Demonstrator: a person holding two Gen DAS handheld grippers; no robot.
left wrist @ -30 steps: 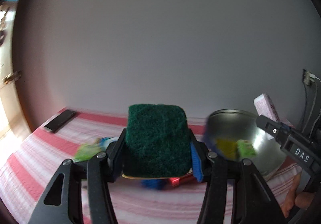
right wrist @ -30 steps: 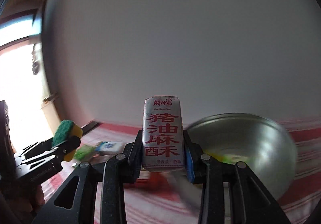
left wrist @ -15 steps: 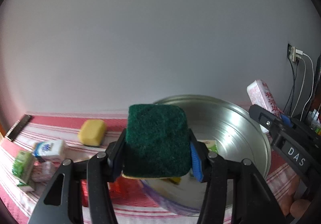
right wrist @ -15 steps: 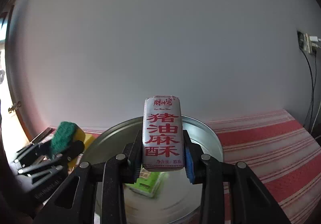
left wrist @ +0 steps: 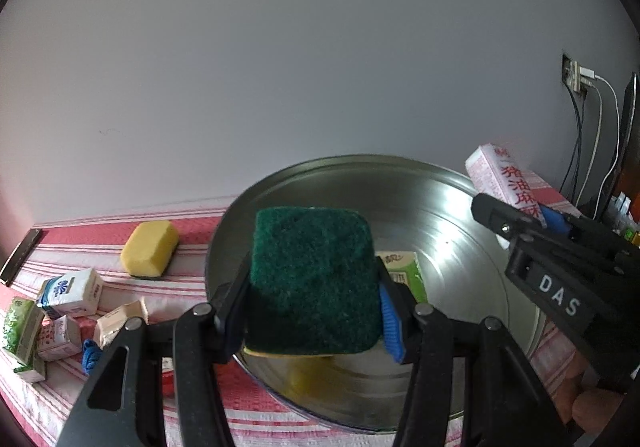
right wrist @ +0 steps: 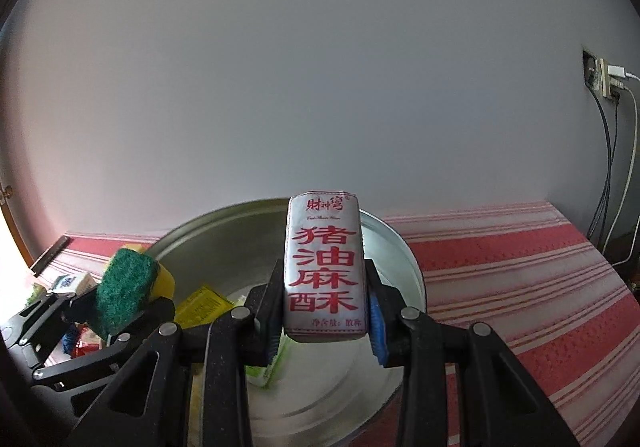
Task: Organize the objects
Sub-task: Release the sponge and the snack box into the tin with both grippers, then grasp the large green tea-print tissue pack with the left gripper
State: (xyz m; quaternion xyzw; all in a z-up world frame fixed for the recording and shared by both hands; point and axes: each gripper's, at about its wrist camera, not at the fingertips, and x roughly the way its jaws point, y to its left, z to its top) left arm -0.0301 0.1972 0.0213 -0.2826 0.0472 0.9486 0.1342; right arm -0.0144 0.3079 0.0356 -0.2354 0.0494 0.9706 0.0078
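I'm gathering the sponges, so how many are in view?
2: a green-topped sponge clamped in the left gripper over the metal basin, and a yellow sponge on the striped cloth. Others may be hidden.

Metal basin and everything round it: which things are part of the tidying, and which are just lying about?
Part of the job:
green scouring sponge
snack packet
metal basin
yellow sponge
small cartons

Lying about:
dark flat bar
wall socket
cables

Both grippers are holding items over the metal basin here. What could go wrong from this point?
1. The left gripper and right gripper hang close together over the basin; they may collide.
2. The scouring sponge could land on the green carton already inside.
3. The tall snack packet may tip out.
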